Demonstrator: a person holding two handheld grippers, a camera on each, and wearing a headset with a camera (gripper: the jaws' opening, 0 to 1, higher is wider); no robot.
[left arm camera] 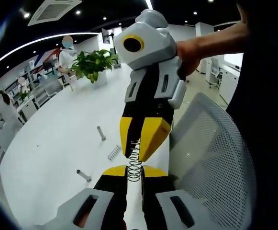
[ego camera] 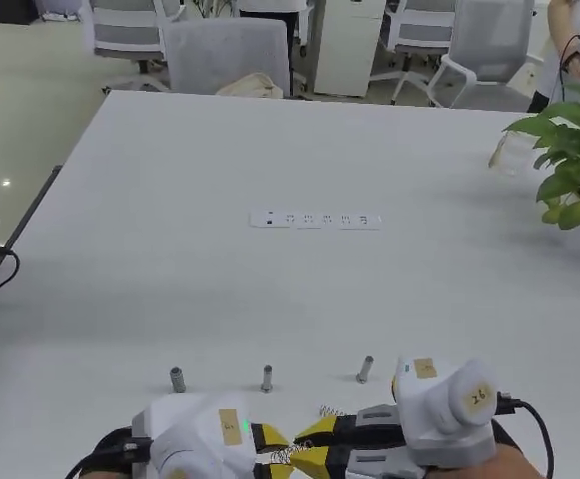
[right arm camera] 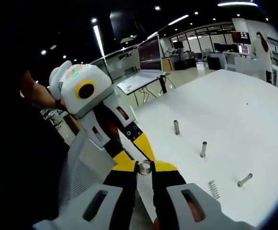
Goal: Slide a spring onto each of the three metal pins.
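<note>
Nearside of the middle pin [ego camera: 267,377], left gripper [left arm camera: 134,173] and right gripper [right arm camera: 144,167] clamp fingers [left arm camera: 114,171] on one spring [left arm camera: 135,160]; likely light, bendy, slippery; best held near an end.

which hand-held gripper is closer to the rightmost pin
Right. In the head view the right hand-held gripper lies just below the rightmost pin, its body close by; the left hand-held gripper lies farther off to the pin's left. Both grip one spring.
</note>
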